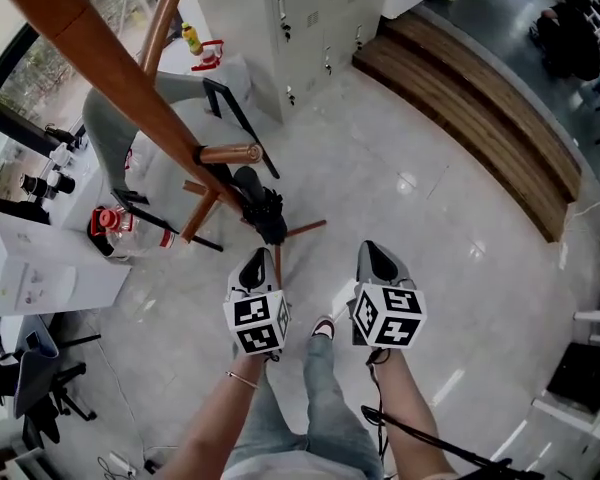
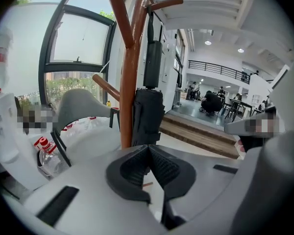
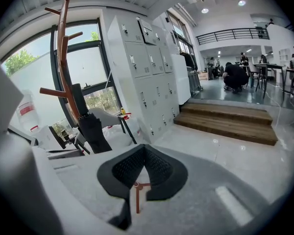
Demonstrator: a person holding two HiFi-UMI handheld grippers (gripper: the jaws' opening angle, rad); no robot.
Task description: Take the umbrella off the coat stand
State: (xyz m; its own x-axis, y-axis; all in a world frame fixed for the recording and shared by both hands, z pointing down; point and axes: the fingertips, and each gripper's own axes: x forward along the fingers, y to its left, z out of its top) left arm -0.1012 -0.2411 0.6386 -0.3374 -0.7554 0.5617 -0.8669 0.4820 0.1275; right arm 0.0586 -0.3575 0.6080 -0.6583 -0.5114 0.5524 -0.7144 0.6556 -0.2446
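The tall wooden coat stand has pegs so things hang up off the floor. The black umbrella hangs folded right against its pole, maybe from a top peg; that part is hard to see. The left gripper and right gripper are low in front, not touching it. Both have jaws squeezed together with nothing inside, so they must open before grabbing.

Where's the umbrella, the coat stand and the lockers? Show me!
umbrella (image 2: 148, 114): left gripper view, on its folded black canopy.
coat stand (image 2: 129, 87): left gripper view, on its brown trunk.
lockers (image 3: 147, 77): right gripper view, on a grey door front.
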